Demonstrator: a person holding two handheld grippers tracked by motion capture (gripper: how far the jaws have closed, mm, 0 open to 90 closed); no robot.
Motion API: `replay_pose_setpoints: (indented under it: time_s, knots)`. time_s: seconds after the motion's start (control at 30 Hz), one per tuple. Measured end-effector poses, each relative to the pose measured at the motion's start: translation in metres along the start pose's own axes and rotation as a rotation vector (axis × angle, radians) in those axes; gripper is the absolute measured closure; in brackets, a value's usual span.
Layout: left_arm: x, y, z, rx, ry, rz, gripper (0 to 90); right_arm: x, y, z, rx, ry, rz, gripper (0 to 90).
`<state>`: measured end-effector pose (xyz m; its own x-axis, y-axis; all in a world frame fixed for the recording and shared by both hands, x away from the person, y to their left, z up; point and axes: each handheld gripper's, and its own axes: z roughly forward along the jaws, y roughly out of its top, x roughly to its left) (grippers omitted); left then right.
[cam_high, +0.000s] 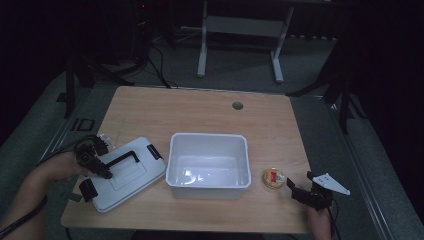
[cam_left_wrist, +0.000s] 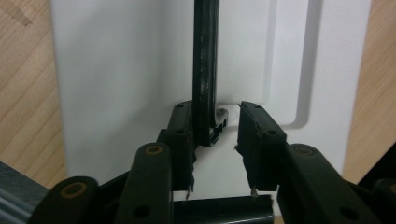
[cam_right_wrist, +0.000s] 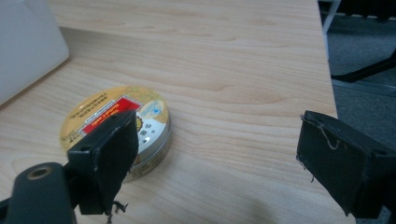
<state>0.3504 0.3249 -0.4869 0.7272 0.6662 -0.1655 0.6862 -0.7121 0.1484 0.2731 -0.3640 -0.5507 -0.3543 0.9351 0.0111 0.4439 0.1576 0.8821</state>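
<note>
Lid: a flat white plastic lid (cam_high: 127, 175) with rounded corners, a recessed panel in the middle and black clips at its edges; it lies on the table (cam_high: 210, 112) at my left, just beside the white tub (cam_high: 209, 165).
Lid handle: a slim black bar (cam_left_wrist: 205, 65) across the top of the lid; in my left gripper view it runs straight up and away from me, its near end between my jaws.
Lid axis: in the high view the long side slants from near-left to far-right, and the handle runs the same way.
Left tongs: my left tongs (cam_left_wrist: 215, 140) stand narrowly parted around the handle's end; one jaw touches the bar, the other has a small gap, so they are not clamped on it.
Tin: a round, shallow tin (cam_right_wrist: 119, 128) with a yellow top and a red label, flat on the table right of the tub.
Writing: small print rings the tin's top, too blurred for me to read.
Right tongs: my right tongs (cam_right_wrist: 215, 158) gape wide just beside the tin, one jaw in front of its near edge, holding nothing.
</note>
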Motion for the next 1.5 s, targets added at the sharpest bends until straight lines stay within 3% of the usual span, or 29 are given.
replay_pose_setpoints:
  time_s: [0.07, 0.23, 0.67, 0.73, 1.07, 1.3, 1.5]
  knots:
    - [0.002, 0.000, -0.001, -0.007, -0.011, -0.020, 59.2, -0.001, 0.002, 0.000, 0.014, 0.008, 0.001, 12.4]
    - [0.001, -0.001, -0.003, -0.006, -0.003, -0.015, 56.9, -0.004, 0.003, 0.001, 0.081, 0.012, -0.011, 12.4]
    - [0.002, -0.002, -0.003, 0.012, -0.024, -0.019, 55.6, -0.008, 0.009, 0.003, 0.250, 0.033, -0.101, 12.4]
    - [0.003, -0.002, -0.003, 0.013, -0.025, -0.017, 55.5, -0.009, 0.013, 0.003, 0.328, 0.016, -0.125, 12.4]
    - [0.002, -0.004, -0.008, 0.036, -0.019, -0.017, 53.7, -0.005, 0.036, 0.002, 0.594, -0.016, -0.171, 12.3]
    - [0.001, -0.004, -0.009, 0.044, -0.021, -0.019, 53.7, 0.001, 0.052, 0.005, 0.814, 0.036, -0.230, 12.3]
    - [0.001, -0.005, -0.010, 0.054, -0.021, -0.019, 53.7, 0.001, 0.061, 0.010, 0.930, 0.084, -0.267, 11.7]
